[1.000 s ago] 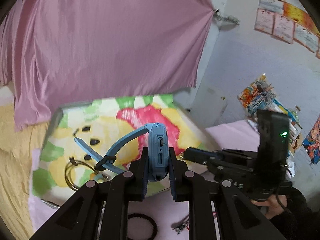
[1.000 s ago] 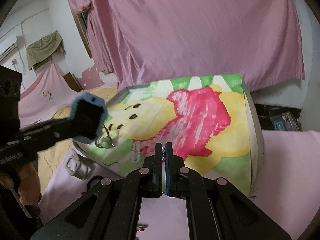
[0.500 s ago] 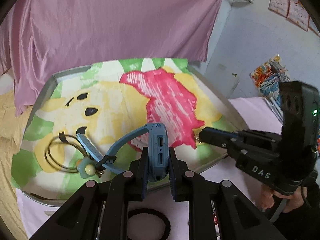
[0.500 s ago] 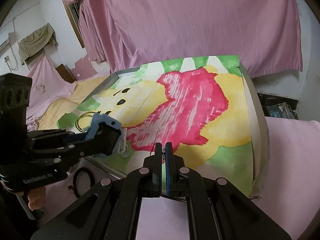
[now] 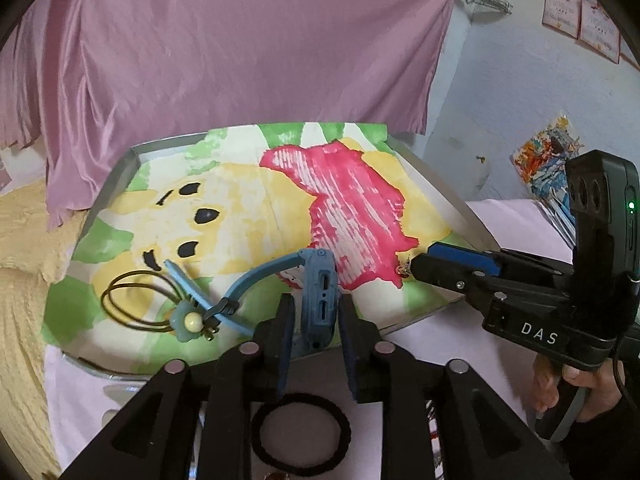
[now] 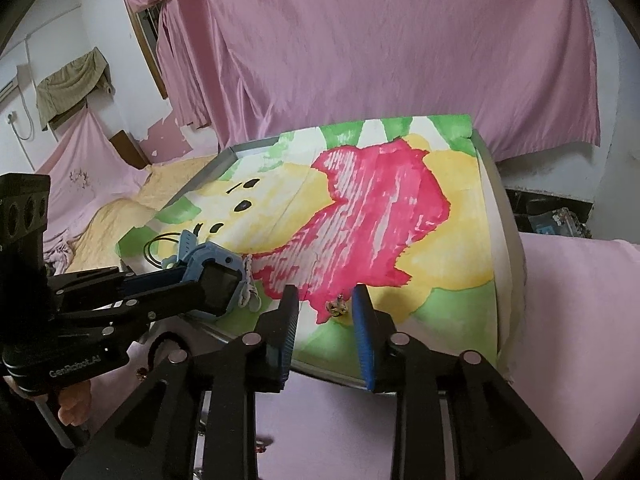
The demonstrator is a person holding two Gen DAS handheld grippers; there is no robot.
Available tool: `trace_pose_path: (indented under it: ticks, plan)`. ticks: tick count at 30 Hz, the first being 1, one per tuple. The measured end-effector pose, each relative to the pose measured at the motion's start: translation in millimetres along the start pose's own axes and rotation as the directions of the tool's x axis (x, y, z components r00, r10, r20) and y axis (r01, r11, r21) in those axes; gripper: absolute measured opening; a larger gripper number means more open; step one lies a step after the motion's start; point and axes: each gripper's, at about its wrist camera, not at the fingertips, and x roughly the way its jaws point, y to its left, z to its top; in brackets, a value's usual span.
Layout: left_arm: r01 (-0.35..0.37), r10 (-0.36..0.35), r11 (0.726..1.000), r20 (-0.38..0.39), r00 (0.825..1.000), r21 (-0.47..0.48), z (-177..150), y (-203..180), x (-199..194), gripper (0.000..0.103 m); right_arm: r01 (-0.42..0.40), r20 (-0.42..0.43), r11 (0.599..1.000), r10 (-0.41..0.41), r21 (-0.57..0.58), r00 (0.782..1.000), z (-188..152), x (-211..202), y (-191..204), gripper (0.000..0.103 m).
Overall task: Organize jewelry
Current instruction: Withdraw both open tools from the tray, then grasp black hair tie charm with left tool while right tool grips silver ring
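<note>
**Tray loading: watch in left gripper, right gripper open over small earring**

Left gripper (image 5: pixel 316 322): its jaws are closed on the case of a blue smartwatch (image 5: pixel 320 300), held on edge with the side ports facing the camera. The watch strap (image 5: pixel 256 280) arches out to the left, and its buckle end rests on the tray lining beside a hair tie with a pale flower charm (image 5: pixel 188 322). The tie's thin olive loops (image 5: pixel 128 300) lie flat on the lining near the tray's left front corner.

Right gripper (image 6: pixel 326 312): its jaws stand apart, holding nothing. A small metallic earring (image 6: pixel 336 306) lies on the lining between the two fingertips; contact with either finger cannot be determined. In the left wrist view the same piece (image 5: pixel 403 270) sits just at the tip of the right gripper (image 5: pixel 424 268).

Tray (image 5: pixel 132 156): metal-rimmed, lined with a cloth printed with a yellow bear face and a pink patch (image 6: pixel 376 208). It rests on a pink-covered surface (image 6: pixel 568 320).

Outside the tray: a black elastic hair band (image 5: pixel 300 434) lies on the pink surface beneath the left gripper's fingers.

Background: a pink curtain (image 5: pixel 240 48) hangs behind the tray.
</note>
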Motion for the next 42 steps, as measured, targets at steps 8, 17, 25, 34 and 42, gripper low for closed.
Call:
trace_pose_path:
  ticks: [8, 17, 25, 34, 42]
  plan:
    - [-0.011, 0.017, 0.999, 0.124, 0.992, -0.046, -11, 4, -27, 0.062, 0.026, 0.091, 0.999, -0.028, 0.024, 0.995, -9, -21, -1, 0.04]
    - [-0.092, 0.115, 0.991, 0.286, 0.951, -0.093, -28, 5, -68, 0.08, 0.055, 0.225, 0.998, -0.06, 0.029, 0.972, -21, -54, 9, 0.054]
    - [-0.161, 0.204, 0.977, 0.394, 0.896, -0.14, -56, 7, -104, 0.099, 0.073, 0.322, 0.997, -0.075, 0.017, 0.944, -42, -92, 29, 0.081]
    - [-0.187, 0.233, 0.971, 0.425, 0.875, -0.148, -87, 9, -131, 0.101, 0.101, 0.366, 0.995, -0.088, -0.016, 0.926, -75, -125, 54, 0.089]
    - [-0.201, 0.244, 0.969, 0.43, 0.869, -0.144, -110, 10, -143, 0.102, 0.127, 0.403, 0.992, -0.104, -0.03, 0.909, -97, -143, 64, 0.089]
